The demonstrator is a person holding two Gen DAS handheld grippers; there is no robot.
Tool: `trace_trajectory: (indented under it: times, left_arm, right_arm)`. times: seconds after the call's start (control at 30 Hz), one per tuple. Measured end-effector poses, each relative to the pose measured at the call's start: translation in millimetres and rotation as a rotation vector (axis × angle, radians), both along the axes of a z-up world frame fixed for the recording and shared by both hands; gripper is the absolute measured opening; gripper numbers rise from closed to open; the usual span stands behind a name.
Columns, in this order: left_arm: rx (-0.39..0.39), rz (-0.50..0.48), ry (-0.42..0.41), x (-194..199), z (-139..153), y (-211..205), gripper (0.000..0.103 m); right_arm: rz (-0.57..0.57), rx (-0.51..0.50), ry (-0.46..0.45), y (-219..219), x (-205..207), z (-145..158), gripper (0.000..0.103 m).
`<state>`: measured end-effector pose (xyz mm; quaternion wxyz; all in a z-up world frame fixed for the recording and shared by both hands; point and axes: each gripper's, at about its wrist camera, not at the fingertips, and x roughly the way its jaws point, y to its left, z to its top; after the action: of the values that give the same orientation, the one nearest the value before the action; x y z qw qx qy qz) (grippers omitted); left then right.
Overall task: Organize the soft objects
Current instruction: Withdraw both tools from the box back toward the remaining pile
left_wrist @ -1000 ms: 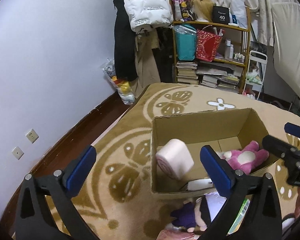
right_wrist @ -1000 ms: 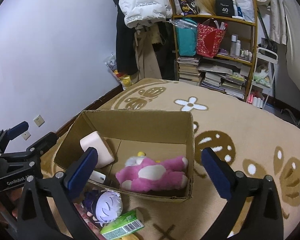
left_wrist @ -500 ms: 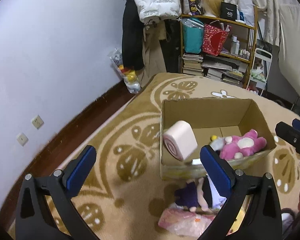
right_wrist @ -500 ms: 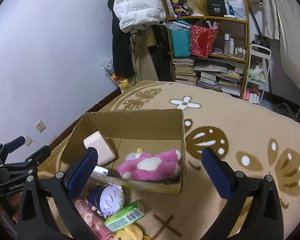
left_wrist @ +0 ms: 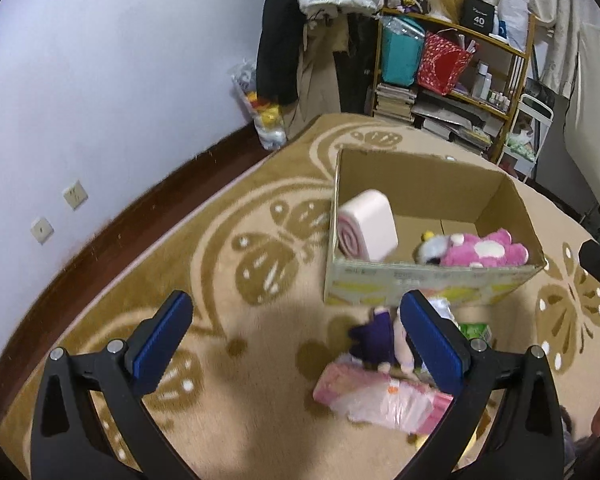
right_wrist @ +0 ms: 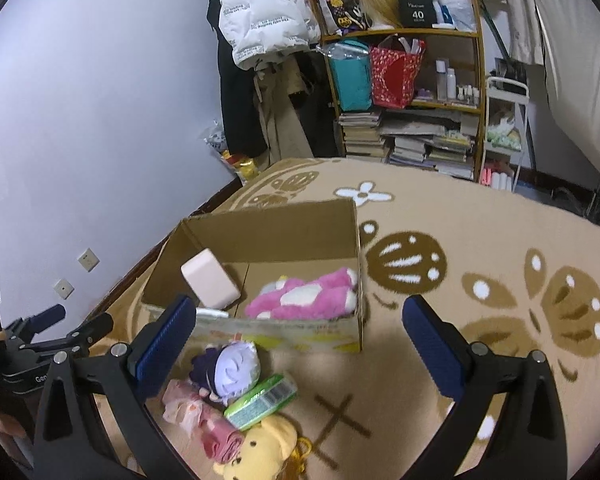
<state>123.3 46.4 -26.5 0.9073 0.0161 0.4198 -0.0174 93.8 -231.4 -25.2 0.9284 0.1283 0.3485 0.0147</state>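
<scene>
An open cardboard box (left_wrist: 428,292) (right_wrist: 260,224) stands on the patterned rug. In it lie a pink roll-shaped cushion (left_wrist: 367,226) (right_wrist: 210,279) and a pink plush toy (left_wrist: 484,250) (right_wrist: 304,298). In front of the box on the rug lie a purple-and-white plush doll (right_wrist: 232,368) (left_wrist: 374,338), a pink wrapped soft bundle (left_wrist: 380,394) (right_wrist: 204,424), a green pack (right_wrist: 262,396) and a yellow bear plush (right_wrist: 264,448). My left gripper (left_wrist: 296,334) is open and empty, above the rug before the box. My right gripper (right_wrist: 296,336) is open and empty, above the pile.
A wooden shelf (right_wrist: 404,92) with bags, books and bottles stands at the back. Coats (right_wrist: 260,20) hang beside it. A plastic bag of items (left_wrist: 260,116) leans at the wall. The purple wall with sockets (left_wrist: 74,194) runs along the left.
Both grippers have pulled back and up from the box, so it looks smaller and the pile of soft things in front of it has come into view. Both stay open.
</scene>
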Motion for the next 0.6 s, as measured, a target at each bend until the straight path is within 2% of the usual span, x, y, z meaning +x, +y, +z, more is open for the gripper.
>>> trace_trajectory:
  times: [0.27, 0.5, 0.6]
  left_arm:
    - [-0.005, 0.028, 0.050, -16.5, -9.8, 4.3, 0.103]
    - [0.034, 0.005, 0.106, -23.1, -22.3, -8.8, 0.103]
    - [0.015, -0.012, 0.148, -23.0, -29.6, -12.7, 0.103]
  right_arm:
    - [0.007, 0.009, 0.078, 6.3, -12.5, -15.6, 0.103]
    - [0.019, 0.014, 0.157, 13.2, -20.8, -36.5, 0.103]
    - [0.019, 0.023, 0.194, 15.7, -25.8, -47.0, 0.103]
